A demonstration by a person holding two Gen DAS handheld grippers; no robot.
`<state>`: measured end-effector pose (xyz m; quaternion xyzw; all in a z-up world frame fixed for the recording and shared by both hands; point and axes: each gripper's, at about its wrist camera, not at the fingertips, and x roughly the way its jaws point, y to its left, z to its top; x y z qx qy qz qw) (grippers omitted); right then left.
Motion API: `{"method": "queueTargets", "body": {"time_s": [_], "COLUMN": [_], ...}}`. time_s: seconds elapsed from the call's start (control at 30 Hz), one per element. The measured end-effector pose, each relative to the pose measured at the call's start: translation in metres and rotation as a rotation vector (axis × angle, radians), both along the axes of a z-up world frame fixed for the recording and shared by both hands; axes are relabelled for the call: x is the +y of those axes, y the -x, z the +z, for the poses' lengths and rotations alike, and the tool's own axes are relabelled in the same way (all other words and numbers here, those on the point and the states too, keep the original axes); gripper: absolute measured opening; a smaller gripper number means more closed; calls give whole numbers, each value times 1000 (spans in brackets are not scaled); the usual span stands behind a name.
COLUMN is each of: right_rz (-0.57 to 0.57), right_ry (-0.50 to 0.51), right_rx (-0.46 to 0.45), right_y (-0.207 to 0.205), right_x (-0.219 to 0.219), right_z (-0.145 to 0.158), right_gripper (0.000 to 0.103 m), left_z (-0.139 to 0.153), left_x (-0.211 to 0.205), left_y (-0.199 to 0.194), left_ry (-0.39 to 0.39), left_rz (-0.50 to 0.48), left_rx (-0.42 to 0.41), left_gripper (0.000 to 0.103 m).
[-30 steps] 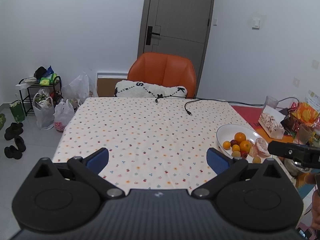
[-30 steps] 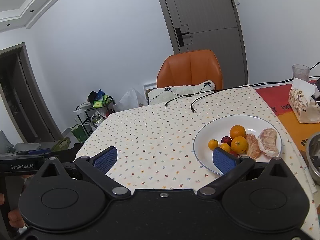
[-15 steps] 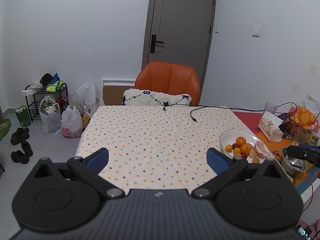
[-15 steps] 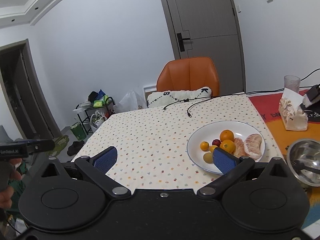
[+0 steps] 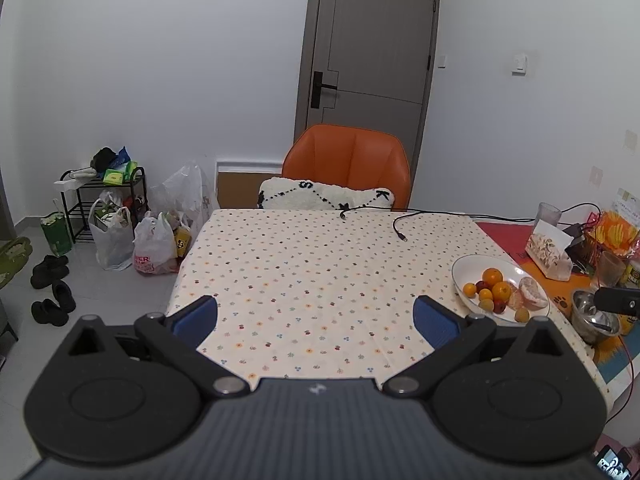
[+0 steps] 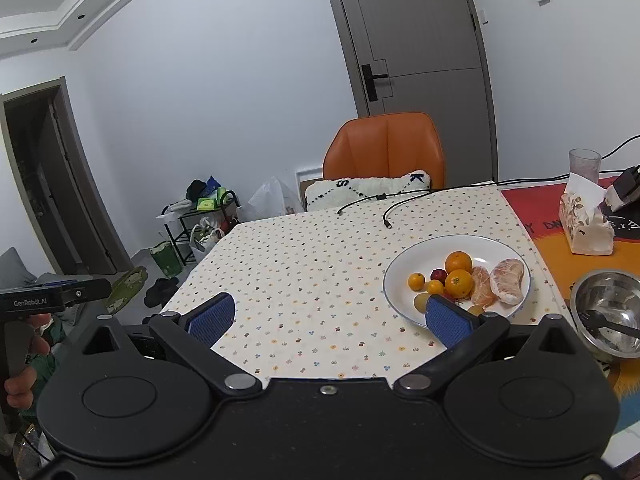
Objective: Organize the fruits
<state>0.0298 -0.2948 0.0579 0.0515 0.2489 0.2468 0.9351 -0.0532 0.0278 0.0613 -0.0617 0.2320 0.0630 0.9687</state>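
Sitting on the right side of the table (image 5: 304, 272), a white plate (image 6: 404, 268) is seen with fruit on it. Two big oranges (image 6: 458, 262), small oranges (image 6: 416, 281), a red fruit (image 6: 438, 275), little yellow-green fruits (image 6: 421, 302) and two peeled pieces (image 6: 508, 280) are kept together on the plate. The left claw (image 5: 315, 320) is held wide apart at the bottom of its picture, with nothing between its blue pads. The right claw (image 6: 327, 315) is also held wide apart and empty, and its right pad is seen in front of the plate's near edge. A metal bowl (image 6: 600, 292) with a spoon is found at the right edge. An orange chair (image 5: 347, 168) is seen behind the table, in the middle of the frame.
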Motion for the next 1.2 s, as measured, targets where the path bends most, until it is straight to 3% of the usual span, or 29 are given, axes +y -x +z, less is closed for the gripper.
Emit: {"method": "queueTargets", "body": {"time_s": [0.3,1.2], "right_rz": [12,26], "right_ry": [22,45], "right_rx": [27,21], "right_y": [-2,2], "right_x": [6,16], "right_z": [-12,-13], "right_gripper": [103,103], "left_z": [-13,-19], "left_x": [-2,-6], "left_y": [-6,-7], "left_ry": [8,24], "left_rz": [-13,-27], "left_rx": [37,47], "left_gripper": [103,103]}}
